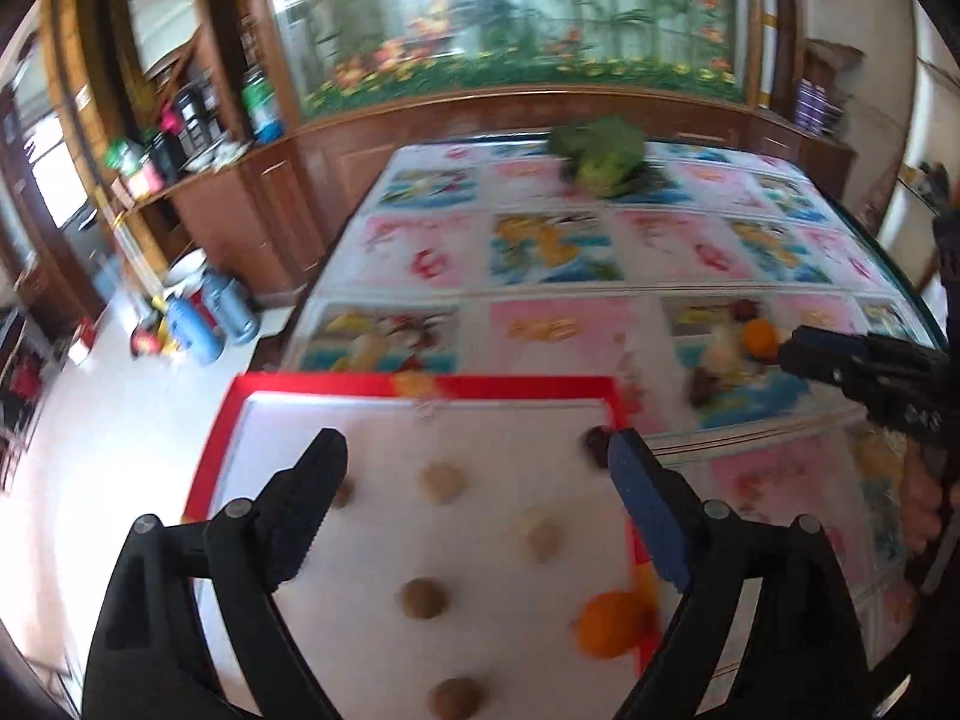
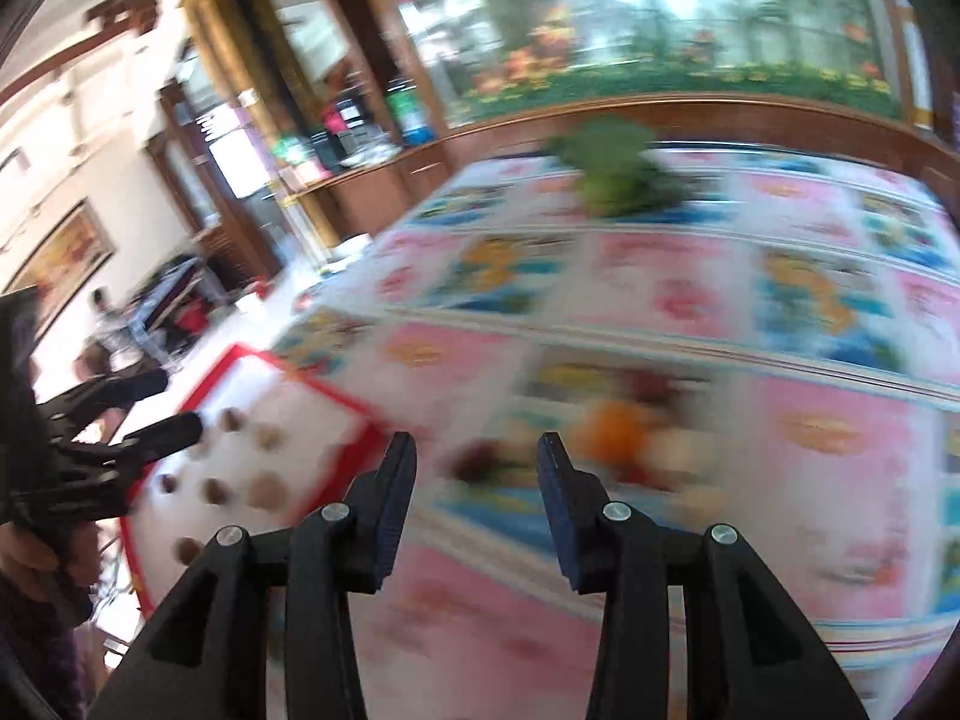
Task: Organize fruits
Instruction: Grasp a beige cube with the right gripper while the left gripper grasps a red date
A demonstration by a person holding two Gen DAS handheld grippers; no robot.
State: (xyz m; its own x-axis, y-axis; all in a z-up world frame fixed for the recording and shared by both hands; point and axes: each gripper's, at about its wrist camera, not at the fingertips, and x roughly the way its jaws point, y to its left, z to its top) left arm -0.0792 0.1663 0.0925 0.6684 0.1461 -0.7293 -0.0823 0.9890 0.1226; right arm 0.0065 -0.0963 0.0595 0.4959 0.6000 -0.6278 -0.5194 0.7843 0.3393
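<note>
A white tray with a red rim [image 1: 420, 385] lies at the table's near left; it also shows in the right wrist view [image 2: 336, 394]. On it lie several small brown round fruits [image 1: 425, 597] and an orange [image 1: 606, 624]. My left gripper [image 1: 477, 468] is open and empty above the tray. On the tablecloth to the right lies a loose pile with an orange [image 1: 759, 337] and dark red fruits [image 1: 705, 384]; the pile's orange [image 2: 618, 429] is blurred in the right wrist view. My right gripper [image 2: 477, 462] is open and empty, just short of that pile.
A green leafy vegetable [image 1: 600, 156] lies at the table's far side. The table [image 1: 540, 252] has a pink and blue patterned cloth. A wooden cabinet with an aquarium [image 1: 510, 18] stands behind. Blue bottles [image 1: 210, 318] stand on the floor at left.
</note>
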